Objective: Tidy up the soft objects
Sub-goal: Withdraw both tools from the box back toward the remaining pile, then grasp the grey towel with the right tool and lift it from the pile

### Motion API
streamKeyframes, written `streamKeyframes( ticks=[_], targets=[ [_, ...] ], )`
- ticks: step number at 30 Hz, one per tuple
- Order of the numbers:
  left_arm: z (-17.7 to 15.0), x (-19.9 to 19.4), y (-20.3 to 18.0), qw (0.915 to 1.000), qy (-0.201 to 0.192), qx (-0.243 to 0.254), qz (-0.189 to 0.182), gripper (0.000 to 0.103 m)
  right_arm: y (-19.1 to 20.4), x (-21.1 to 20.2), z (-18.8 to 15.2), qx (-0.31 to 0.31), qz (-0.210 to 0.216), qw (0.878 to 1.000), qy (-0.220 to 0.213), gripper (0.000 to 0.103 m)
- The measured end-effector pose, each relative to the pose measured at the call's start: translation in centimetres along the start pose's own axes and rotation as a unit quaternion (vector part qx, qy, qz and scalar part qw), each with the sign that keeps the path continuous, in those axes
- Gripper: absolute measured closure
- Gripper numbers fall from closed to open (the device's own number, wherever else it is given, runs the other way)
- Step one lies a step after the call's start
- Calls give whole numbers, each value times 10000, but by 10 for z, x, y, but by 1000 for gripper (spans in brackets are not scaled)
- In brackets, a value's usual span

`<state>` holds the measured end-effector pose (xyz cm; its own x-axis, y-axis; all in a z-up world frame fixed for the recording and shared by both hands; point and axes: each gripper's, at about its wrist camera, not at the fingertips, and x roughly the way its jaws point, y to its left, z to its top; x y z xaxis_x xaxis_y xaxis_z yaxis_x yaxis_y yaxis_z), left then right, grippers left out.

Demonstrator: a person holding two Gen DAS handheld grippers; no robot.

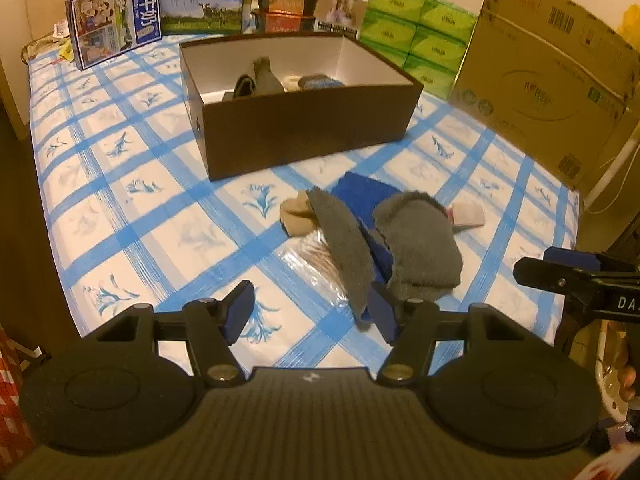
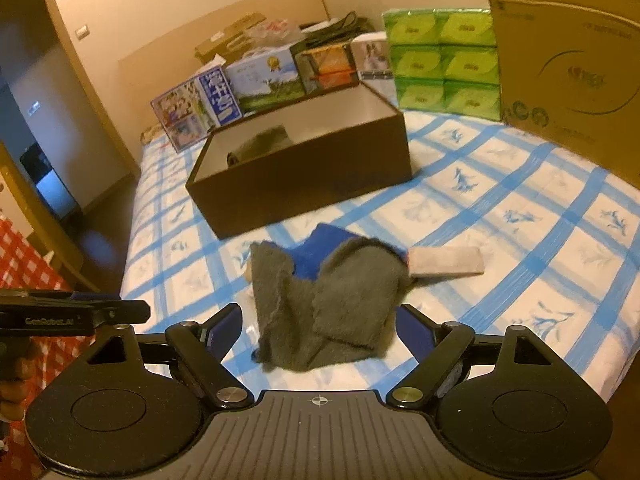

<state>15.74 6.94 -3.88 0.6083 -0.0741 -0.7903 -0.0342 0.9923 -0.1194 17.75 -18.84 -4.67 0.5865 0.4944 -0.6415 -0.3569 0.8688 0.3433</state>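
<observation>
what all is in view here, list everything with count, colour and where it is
grey socks: two, grey, loose on the bed in front of the box
blue cloth: one, blue, under the grey socks
beige sock: one, beige, left of the pile
pale sock: one, pale pink, right of the pile
brown box: one, brown outside, white inside, mid bed, holding a grey sock and more
bed cover: one, blue and white check
tissue packs: stacked, green, behind the box
cardboard carton: one, tan, far right
milk cartons: two, blue printed, back left
left gripper: black, jaws open
right gripper: black, jaws open
</observation>
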Motion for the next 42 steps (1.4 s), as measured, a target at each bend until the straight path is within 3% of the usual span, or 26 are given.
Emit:
streamKeyframes(
  ticks=[19, 21, 28, 31, 33, 42],
  targets=[
    [1, 54, 16, 9990, 393, -70, 184, 43, -32, 72, -9, 364, -378, 9983, 247, 21],
    [3, 61, 19, 9987, 443, -101, 221, 43, -34, 83, -11, 351, -339, 9984, 298, 31],
    [4, 75, 25, 9981, 530, -156, 267, 43, -39, 118, -15, 321, -397, 9974, 501, 48],
    [3, 76, 26, 9981, 533, -178, 256, 43, -39, 127, -15, 277, -347, 9973, 585, 72],
    [3, 76, 27, 9981, 524, -186, 255, 44, -35, 128, -13, 161, -323, 9978, 559, 96],
    [3, 66, 30, 9985, 402, -253, 284, 44, 8, 82, 17, -741, -75, 9964, -417, 96]
  ],
)
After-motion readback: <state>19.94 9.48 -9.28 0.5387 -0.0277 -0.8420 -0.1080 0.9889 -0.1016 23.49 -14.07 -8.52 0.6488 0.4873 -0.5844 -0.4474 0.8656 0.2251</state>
